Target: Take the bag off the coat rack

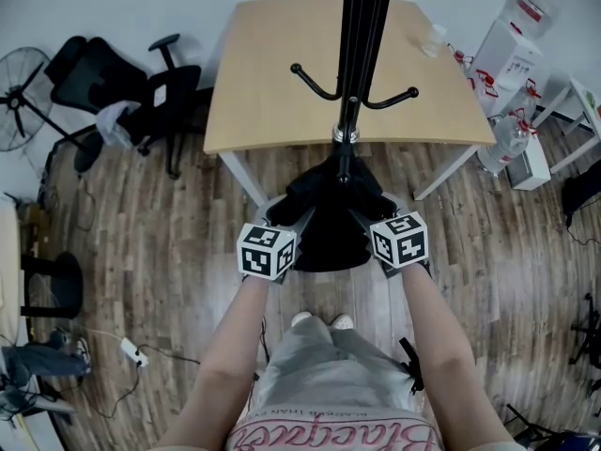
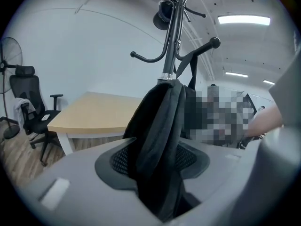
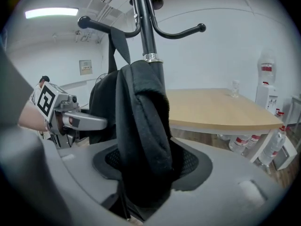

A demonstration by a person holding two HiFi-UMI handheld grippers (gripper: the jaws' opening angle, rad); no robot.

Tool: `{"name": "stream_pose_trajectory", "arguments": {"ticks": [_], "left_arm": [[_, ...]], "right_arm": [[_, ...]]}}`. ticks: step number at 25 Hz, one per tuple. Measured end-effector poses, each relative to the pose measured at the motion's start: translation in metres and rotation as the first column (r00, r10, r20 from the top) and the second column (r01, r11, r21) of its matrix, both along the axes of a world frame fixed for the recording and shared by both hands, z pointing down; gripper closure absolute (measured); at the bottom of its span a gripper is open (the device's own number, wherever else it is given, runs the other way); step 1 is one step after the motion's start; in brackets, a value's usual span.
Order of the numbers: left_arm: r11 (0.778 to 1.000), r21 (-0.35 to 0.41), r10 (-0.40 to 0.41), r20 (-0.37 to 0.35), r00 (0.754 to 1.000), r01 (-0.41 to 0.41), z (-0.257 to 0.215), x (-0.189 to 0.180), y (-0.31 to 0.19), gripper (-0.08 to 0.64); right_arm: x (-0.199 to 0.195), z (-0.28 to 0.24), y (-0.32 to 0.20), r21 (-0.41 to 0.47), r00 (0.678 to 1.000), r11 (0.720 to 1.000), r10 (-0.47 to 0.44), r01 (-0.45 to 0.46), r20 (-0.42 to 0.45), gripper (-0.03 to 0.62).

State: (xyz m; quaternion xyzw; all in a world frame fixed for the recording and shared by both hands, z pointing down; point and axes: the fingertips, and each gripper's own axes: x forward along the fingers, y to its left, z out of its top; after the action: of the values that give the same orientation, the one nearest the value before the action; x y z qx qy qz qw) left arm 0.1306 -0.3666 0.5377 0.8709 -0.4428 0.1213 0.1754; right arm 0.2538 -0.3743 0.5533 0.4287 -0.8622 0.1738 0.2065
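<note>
A black bag (image 1: 324, 222) hangs low against the pole of the black coat rack (image 1: 362, 45), right in front of me. Its strap (image 2: 190, 72) runs up to a hook (image 2: 214, 42) on the rack. My left gripper (image 1: 293, 218) grips the bag's left side, and a fold of the bag's fabric (image 2: 160, 140) fills the gap between its jaws. My right gripper (image 1: 362, 220) holds the right side the same way, with thick black fabric (image 3: 141, 126) pressed between its pads. In the right gripper view the left gripper's marker cube (image 3: 46, 99) shows beyond the bag.
A wooden table (image 1: 282, 83) stands just behind the rack. A black office chair (image 1: 141, 92) and a fan (image 1: 19, 101) are at the left. Water bottles (image 1: 507, 139) and a white dispenser (image 1: 512, 50) are at the right. My shoes (image 1: 319, 320) are on the wood floor below.
</note>
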Motion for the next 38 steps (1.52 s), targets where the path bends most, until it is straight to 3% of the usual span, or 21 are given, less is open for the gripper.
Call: {"name": "stream_pose_trajectory", "arguments": {"ticks": [3, 7, 15, 22, 38], "left_arm": [[1.000, 0.003, -0.011, -0.010, 1.000, 0.011, -0.003, -0.004, -0.003, 0.371], [0.999, 0.030, -0.015, 0.058, 0.998, 0.013, -0.004, -0.007, -0.002, 0.447], [1.000, -0.003, 0.008, 0.049, 0.999, -0.008, -0.007, -0.009, 0.001, 0.485], [1.000, -0.029, -0.002, -0.034, 0.999, 0.001, -0.015, -0.007, 0.012, 0.485], [0.998, 0.055, -0.027, -0.052, 0.998, 0.030, -0.057, -0.009, 0.046, 0.488]], "right_arm": [[0.006, -0.003, -0.004, -0.006, 0.997, 0.998, 0.056, -0.056, 0.047, 0.436], [0.010, -0.003, -0.004, 0.008, 0.994, 0.994, 0.107, -0.108, 0.032, 0.495], [0.012, -0.007, 0.003, -0.011, 0.990, 0.990, 0.141, -0.141, 0.024, 0.510], [0.016, -0.017, 0.017, 0.017, 0.984, 0.984, 0.177, -0.178, 0.031, 0.514], [0.013, -0.054, 0.052, 0.065, 0.985, 0.986, 0.150, -0.156, 0.086, 0.515]]}}
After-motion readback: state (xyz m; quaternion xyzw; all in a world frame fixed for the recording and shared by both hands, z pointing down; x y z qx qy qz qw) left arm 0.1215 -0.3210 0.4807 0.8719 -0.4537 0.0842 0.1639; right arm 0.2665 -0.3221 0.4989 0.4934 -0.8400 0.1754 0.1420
